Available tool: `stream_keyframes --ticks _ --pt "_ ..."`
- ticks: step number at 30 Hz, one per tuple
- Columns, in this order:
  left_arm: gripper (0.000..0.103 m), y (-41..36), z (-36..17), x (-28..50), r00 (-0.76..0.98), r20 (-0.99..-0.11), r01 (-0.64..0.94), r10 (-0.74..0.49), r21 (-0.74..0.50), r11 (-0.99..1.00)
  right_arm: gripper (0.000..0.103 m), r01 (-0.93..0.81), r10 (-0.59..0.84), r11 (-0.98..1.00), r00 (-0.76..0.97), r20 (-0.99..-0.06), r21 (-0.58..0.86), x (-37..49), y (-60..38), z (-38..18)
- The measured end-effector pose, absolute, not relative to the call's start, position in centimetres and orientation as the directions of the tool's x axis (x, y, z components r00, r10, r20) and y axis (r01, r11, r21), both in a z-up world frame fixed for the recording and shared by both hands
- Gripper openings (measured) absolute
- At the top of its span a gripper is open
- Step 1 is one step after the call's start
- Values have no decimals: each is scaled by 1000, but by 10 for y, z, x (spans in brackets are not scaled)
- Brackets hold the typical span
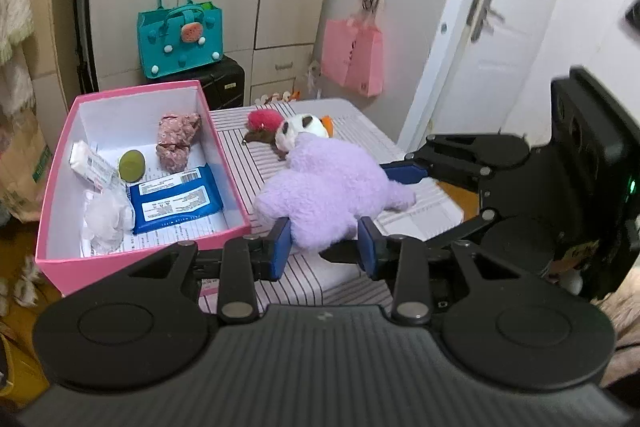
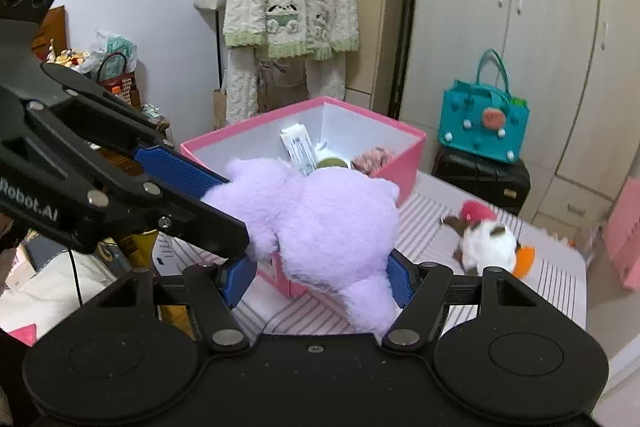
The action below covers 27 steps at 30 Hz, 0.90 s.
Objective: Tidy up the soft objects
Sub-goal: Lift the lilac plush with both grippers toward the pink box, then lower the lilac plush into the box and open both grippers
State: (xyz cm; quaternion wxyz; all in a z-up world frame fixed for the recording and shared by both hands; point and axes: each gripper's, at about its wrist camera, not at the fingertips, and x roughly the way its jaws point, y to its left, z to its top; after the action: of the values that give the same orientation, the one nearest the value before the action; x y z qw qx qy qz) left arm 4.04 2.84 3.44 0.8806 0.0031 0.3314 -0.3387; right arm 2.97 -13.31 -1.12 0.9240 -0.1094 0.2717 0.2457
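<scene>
Left wrist view: the plush [image 1: 328, 187] is clamped by both grippers, left [image 1: 324, 247] and right [image 2: 320, 277]; it should be lifted level over the box [image 1: 224, 143] rim, then released together.

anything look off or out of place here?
Nothing spilled or damaged. The purple plush lies on the striped table beside the pink box, not in it. Both grippers, left and right, straddle it.
</scene>
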Motion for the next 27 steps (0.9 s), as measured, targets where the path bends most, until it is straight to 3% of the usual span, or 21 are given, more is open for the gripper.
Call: stream_keyframes --ticks 4,16,27 --pt "34 48 33 54 571 -557 568 -603 -262 780 73 -530 404 842 744 -531 -101 40 -120 -6" --pt "38 82 33 102 698 -506 479 -507 -197 856 72 -618 490 777 712 -503 -118 111 -79 5" --pt "39 92 7 180 670 -611 403 -421 -176 898 72 -663 487 743 626 -609 -88 200 -47 -22"
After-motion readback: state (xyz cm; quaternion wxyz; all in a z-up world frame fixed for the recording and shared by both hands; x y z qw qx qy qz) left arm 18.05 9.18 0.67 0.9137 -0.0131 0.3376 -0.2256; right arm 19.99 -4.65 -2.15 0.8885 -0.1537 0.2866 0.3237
